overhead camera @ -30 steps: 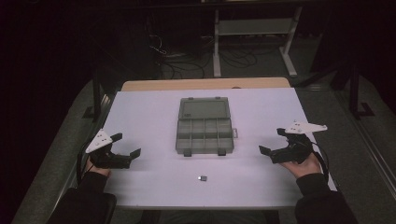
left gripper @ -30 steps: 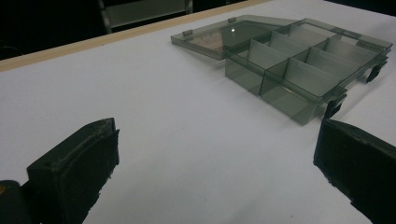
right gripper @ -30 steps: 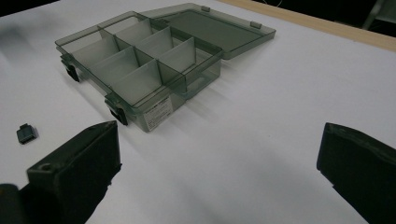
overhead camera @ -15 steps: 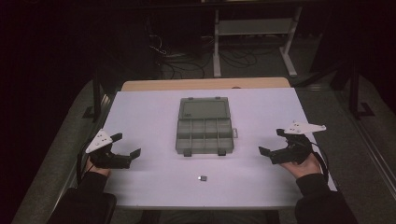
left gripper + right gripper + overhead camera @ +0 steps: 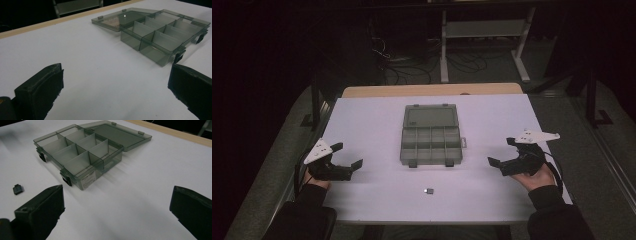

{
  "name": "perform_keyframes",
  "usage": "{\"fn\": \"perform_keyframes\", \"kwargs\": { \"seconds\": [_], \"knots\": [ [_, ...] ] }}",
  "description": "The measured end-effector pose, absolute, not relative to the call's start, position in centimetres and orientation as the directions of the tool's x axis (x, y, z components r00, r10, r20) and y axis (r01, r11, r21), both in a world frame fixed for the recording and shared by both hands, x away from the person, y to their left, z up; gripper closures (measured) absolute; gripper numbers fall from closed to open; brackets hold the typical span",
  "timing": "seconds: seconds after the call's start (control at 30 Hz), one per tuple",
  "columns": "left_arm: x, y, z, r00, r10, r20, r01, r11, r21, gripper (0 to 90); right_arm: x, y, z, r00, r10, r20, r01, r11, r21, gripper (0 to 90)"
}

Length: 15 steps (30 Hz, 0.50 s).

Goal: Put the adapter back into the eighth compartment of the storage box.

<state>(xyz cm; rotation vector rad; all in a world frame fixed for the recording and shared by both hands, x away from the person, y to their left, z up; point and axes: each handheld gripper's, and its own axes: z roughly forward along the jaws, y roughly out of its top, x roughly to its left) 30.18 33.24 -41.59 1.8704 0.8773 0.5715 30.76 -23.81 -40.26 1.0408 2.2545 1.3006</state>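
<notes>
Left claw (image 5: 349,167): spread wide, empty | right claw (image 5: 501,161): spread wide, empty | box (image 5: 430,140) between, lid open

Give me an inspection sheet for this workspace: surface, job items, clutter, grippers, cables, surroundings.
Surface: white table top, a bare wooden strip along its far edge.
Job's things: clear grey compartment box at the centre, lid open and lying flat on the far side, compartments look empty; small dark part on the table nearer the person, apart from the box.
Clutter: nothing seen.
Grippers: left gripper and right gripper both open, holding nothing, low over the table either side of the box.
Cables: one trails from the right gripper by the wrist; loose cables on the floor beyond the table.
Surroundings: dark room, metal frame legs behind.
</notes>
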Motion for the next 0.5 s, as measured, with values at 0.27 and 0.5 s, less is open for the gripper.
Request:
{"fn": "perform_keyframes", "kwargs": {
  "seconds": [0.27, 0.5],
  "knots": [
    [30.2, 33.2, -41.6, 0.634, 0.773, 0.016, 0.326, -0.287, 0.901, 0.0, 30.8, -23.2, -40.1, -0.700, 0.712, 0.055, 0.409, 0.336, 0.848, 0.0],
    [30.2, 33.2, -41.6, 0.631, 0.775, 0.016, 0.328, -0.286, 0.900, 0.0, 30.7, -22.5, -39.8, -0.722, 0.691, 0.042, 0.394, 0.360, 0.846, 0.0]
  ]
}}
